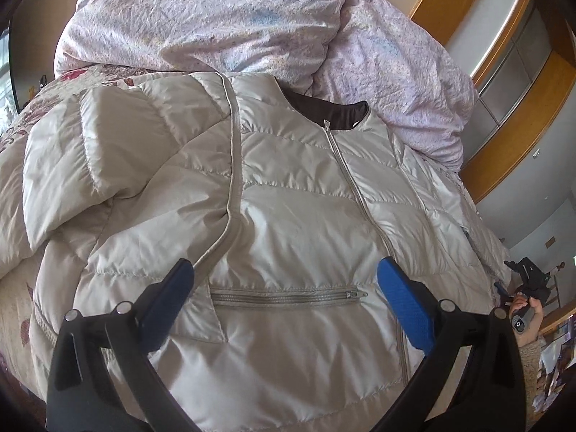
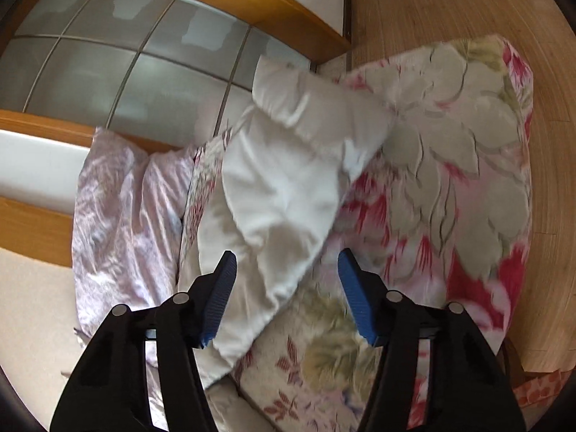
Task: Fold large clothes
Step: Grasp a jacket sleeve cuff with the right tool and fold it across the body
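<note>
A cream puffer jacket lies front-up on the bed, zipped, collar at the far end, a zipped pocket near me. Its left sleeve is folded in over the body. My left gripper hovers open over the lower front, jaws wide apart, holding nothing. In the right wrist view the jacket shows blurred and bunched on the floral bedspread. My right gripper is open above its near edge and holds nothing. The right gripper and hand also show at the jacket's right edge in the left wrist view.
A rumpled lilac duvet is piled at the head of the bed. The floral bedspread covers the mattress. A wooden wardrobe with frosted panels stands beside the bed. Wood floor lies past the bed's foot.
</note>
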Demonstrator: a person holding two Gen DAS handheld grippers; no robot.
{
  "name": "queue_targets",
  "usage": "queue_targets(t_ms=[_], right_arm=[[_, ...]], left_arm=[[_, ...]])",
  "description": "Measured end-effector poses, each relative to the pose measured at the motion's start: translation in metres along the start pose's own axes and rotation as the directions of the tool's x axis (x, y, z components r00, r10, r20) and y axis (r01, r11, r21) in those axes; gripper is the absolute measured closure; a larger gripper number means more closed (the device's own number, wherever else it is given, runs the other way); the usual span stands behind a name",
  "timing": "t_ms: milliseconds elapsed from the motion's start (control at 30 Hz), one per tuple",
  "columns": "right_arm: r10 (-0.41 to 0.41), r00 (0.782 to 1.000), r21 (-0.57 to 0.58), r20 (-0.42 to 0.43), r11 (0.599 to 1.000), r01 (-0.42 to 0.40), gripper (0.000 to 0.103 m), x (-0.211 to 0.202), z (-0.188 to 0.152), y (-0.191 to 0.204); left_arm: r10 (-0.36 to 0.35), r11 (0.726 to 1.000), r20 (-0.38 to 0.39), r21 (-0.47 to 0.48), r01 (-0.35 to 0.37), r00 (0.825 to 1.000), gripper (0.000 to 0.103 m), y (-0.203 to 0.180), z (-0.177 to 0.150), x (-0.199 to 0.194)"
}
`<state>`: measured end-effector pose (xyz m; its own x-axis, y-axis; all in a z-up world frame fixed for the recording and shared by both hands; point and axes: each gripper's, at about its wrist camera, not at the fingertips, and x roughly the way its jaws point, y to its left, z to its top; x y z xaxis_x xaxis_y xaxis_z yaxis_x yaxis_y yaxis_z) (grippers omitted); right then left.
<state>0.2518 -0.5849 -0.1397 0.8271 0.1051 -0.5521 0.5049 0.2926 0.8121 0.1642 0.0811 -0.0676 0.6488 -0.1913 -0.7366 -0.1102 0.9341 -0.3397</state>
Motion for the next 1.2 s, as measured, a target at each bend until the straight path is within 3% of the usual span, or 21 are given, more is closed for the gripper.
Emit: queue_targets(t_ms=[133, 167, 200, 300, 467, 667, 767, 833, 900, 1000, 1100, 1200], right_arm=[[-0.008, 1.0, 0.034, 0.013, 0.999, 0.008, 0.065, 0.009, 0.012, -0.004], [-0.027, 0.999, 0.023, 0.02, 0.999, 0.027, 0.075, 0.01, 0.014, -0.002], [-0.043, 0.999, 0.006, 0.03, 0.999, 0.043, 0.083, 0.011, 0.015, 0.0], [-0.094, 0.991, -0.101, 0.093, 0.989, 0.104, 0.094, 0.007, 0.014, 0.023], [-0.127, 0.961, -0.33, 0.245, 0.921, 0.206, 0.098, -0.012, 0.002, 0.08], [-0.012, 0.946, -0.572, 0.325, 0.794, 0.207, 0.098, -0.024, -0.039, 0.163], [0.078, 0.956, -0.693, 0.284, 0.705, 0.148, 0.098, -0.031, -0.08, 0.204], [0.14, 0.961, -0.777, 0.238, 0.621, 0.103, 0.098, -0.038, -0.118, 0.229], [0.209, 0.965, -0.857, 0.156, 0.514, 0.027, 0.098, -0.045, -0.164, 0.254], [0.275, 0.961, -0.916, -0.001, 0.386, -0.112, 0.098, -0.05, -0.227, 0.278], [0.278, 0.947, -0.93, -0.159, 0.281, -0.238, 0.098, -0.043, -0.287, 0.296], [0.227, 0.928, -0.908, -0.297, 0.233, -0.347, 0.098, -0.025, -0.337, 0.304]], left_arm=[[0.009, 1.0, 0.002, 0.001, -0.009, 1.0, 0.002, 0.003, 0.002, 0.002], [-0.002, 1.0, 0.0, -0.006, 0.002, 1.0, 0.002, 0.005, 0.002, 0.002], [-0.013, 1.0, 0.0, -0.013, 0.013, 1.0, 0.002, 0.007, 0.002, 0.002], [-0.034, 0.998, 0.001, -0.045, 0.034, 0.999, 0.002, 0.015, 0.002, 0.001], [-0.012, 0.998, 0.054, -0.068, 0.016, 0.998, 0.002, 0.027, 0.002, -0.005], [0.012, 1.0, 0.225, -0.022, -0.007, 0.974, 0.002, 0.032, -0.003, -0.029], [0.006, 0.999, 0.261, -0.043, 0.006, 0.965, 0.002, 0.04, -0.003, -0.036], [0.001, 0.998, 0.246, -0.057, 0.013, 0.969, 0.002, 0.046, -0.001, -0.037], [-0.028, 0.994, 0.227, -0.095, 0.051, 0.974, 0.002, 0.056, 0.001, -0.035], [-0.051, 0.983, 0.233, -0.161, 0.09, 0.971, 0.002, 0.072, -0.003, -0.038], [-0.027, 0.982, 0.236, -0.177, 0.071, 0.971, 0.002, 0.083, -0.007, -0.043], [-0.004, 0.979, 0.25, -0.195, 0.055, 0.968, 0.002, 0.093, -0.009, -0.052]])
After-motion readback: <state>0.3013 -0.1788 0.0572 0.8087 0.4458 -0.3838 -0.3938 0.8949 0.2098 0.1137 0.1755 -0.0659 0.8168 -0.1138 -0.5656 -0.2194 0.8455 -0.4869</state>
